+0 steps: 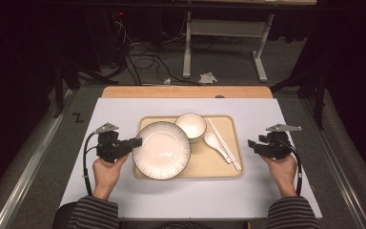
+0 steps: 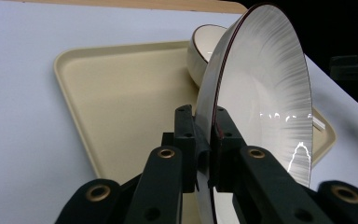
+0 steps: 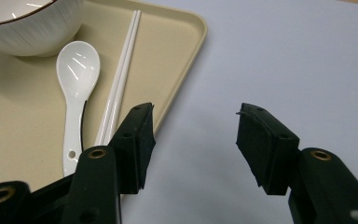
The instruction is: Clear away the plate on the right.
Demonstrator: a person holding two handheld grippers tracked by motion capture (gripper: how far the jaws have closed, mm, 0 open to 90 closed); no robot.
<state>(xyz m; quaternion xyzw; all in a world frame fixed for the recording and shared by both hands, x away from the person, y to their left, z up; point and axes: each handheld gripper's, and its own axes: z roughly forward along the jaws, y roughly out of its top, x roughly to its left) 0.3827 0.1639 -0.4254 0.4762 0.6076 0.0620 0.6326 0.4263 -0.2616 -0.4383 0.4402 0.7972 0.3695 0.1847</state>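
A white worktop in a dim room carries a beige tray holding a bowl, spoon and chopsticks. My left claw is clamped on the rim of the large plate, over the tray's left side. My right claw gapes wide with nothing in it, just beside the tray's right edge.

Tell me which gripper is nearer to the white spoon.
Right. The right gripper hovers open just beyond the tray's right edge, near the spoon; the left gripper grips the plate across the tray.
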